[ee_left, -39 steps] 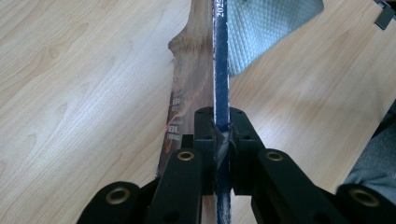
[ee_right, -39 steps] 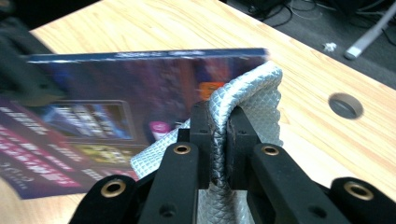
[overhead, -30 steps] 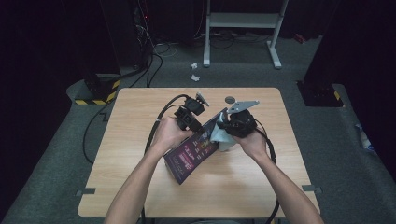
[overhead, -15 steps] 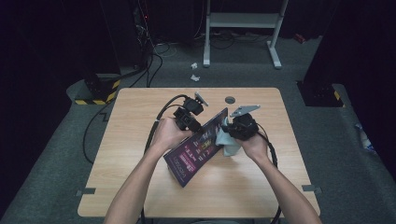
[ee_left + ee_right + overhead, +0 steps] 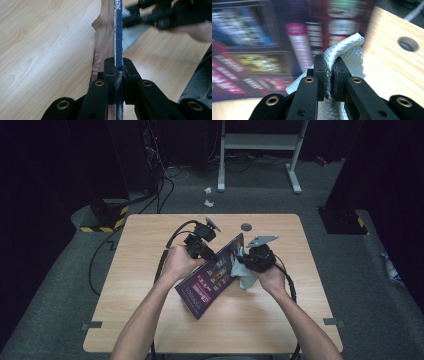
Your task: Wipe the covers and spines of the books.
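Currently left tongs [image 5: 118, 75] clamped on board's [image 5: 212, 275] edge, right tongs [image 5: 329, 75] pinching grey cloth [image 5: 347, 50] at its 3 o'clock. Risky: hard wiping could twist board free onto desk [image 5: 150, 295].

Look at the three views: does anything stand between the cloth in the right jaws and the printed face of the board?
Nothing visible does. The right gripper is shut on the grey cloth, which lies right against the board, while the left gripper clamps the board's edge and holds it tilted on the table.

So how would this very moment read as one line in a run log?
left gripper: shut on board edge, upright | right gripper: shut on grey cloth, against board face | table: wood
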A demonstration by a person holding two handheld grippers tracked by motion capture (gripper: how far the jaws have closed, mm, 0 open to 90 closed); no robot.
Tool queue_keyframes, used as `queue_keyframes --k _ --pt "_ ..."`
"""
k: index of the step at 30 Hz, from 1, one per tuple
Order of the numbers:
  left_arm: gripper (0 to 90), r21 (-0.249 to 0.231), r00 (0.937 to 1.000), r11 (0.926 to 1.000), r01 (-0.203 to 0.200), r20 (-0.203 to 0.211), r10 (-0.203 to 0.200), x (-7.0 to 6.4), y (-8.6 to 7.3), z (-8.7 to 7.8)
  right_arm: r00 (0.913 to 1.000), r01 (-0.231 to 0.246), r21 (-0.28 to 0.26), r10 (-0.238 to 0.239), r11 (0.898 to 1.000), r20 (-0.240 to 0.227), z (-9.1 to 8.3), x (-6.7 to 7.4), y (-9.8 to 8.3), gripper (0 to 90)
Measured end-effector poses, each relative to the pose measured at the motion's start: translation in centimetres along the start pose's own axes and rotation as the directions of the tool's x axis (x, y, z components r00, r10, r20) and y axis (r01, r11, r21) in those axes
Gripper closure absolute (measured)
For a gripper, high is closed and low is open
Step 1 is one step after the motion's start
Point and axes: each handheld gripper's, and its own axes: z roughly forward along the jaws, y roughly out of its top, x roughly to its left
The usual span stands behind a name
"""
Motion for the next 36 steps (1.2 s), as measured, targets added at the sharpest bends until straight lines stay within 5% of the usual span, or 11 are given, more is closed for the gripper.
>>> queue_keyframes --k 5,8,11,15,18,22,27,30,36 --pt "83.8 0.005 0.9998 0.9999 0.009 -0.018 -0.009 0.2 0.1 0.1 0.9911 0.11 0.004 -0.109 0.994 -0.076 0.8 3.6 0.5 83.6" --pt "83.8 0.017 0.9997 0.9998 0.012 -0.021 -0.012 0.3 -0.1 0.0 0.9837 0.156 0.008 -0.155 0.988 -0.092 1.2 4.4 0.6 83.6" --pt "83.7 0.012 0.9998 0.9999 0.009 -0.017 -0.009 0.4 -0.3 -0.2 0.9917 0.123 0.024 -0.122 0.992 -0.041 1.4 3.0 0.4 83.7" --pt "83.8 0.002 1.0 1.0 0.006 0.002 -0.006 0.3 -0.3 -0.4 0.9998 -0.009 0.042 0.008 0.999 0.021 1.2 -0.4 -0.5 83.6" --pt "83.8 0.005 0.9999 0.9999 0.009 0.014 -0.009 0.3 0.0 0.0 0.9995 -0.025 0.037 0.025 0.999 0.022 0.9 -0.5 -0.9 83.6" --pt "83.7 0.017 0.9999 0.9998 0.013 -0.009 -0.012 0.1 0.4 0.6 0.9962 0.079 0.033 -0.078 0.996 -0.039 1.3 2.4 -0.5 83.6" --pt "83.7 0.02 0.9997 0.9995 0.024 -0.011 -0.024 0.3 0.0 0.2 0.974 0.196 0.023 -0.192 0.98 -0.119 2.0 5.6 -0.3 83.5" --pt "83.7 0.021 0.9997 0.9995 0.024 -0.009 -0.024 0.5 -0.3 -0.2 0.9789 0.179 0.032 -0.175 0.983 -0.106 2.4 4.7 -0.4 83.6" --pt "83.7 0.01 0.9997 0.9998 0.019 0.015 -0.019 0.7 -0.8 -0.6 0.9969 0.07 0.08 -0.073 0.994 0.029 2.8 0.1 -1.8 83.4"
